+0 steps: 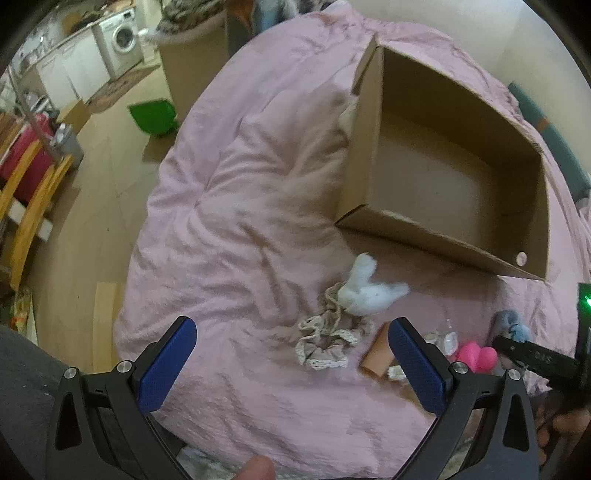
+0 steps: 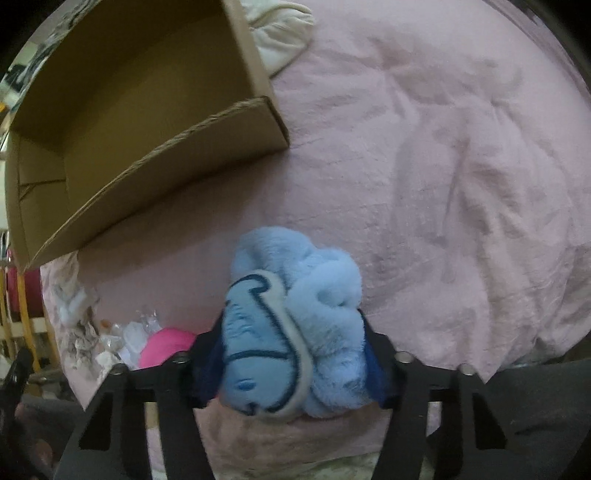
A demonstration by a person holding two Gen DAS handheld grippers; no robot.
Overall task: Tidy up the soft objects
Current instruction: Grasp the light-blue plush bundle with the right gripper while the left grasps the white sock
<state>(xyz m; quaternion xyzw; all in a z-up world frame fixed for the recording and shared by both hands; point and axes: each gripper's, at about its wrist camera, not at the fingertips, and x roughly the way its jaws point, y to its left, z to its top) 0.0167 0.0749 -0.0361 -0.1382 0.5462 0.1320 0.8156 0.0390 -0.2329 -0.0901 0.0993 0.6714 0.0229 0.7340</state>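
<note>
An open, empty cardboard box (image 1: 454, 177) lies on a pink blanket (image 1: 236, 206); it also shows in the right wrist view (image 2: 122, 122). My left gripper (image 1: 291, 363) is open and empty above the blanket, near a frilly scrunchie (image 1: 325, 343) and a white fluffy toy (image 1: 364, 290). A pink plush (image 1: 476, 356), a tan item (image 1: 376, 354) and a small clear bottle (image 1: 450, 338) lie to the right. My right gripper (image 2: 291, 354) is shut on a light blue plush toy (image 2: 295, 325), held above the blanket in front of the box.
A white pillow (image 2: 280, 33) sits behind the box. The pink plush (image 2: 166, 347) and small white items (image 2: 125, 339) lie left of the right gripper. The bed's left edge drops to a wooden floor with a green bin (image 1: 153, 118) and wooden chairs (image 1: 26, 206).
</note>
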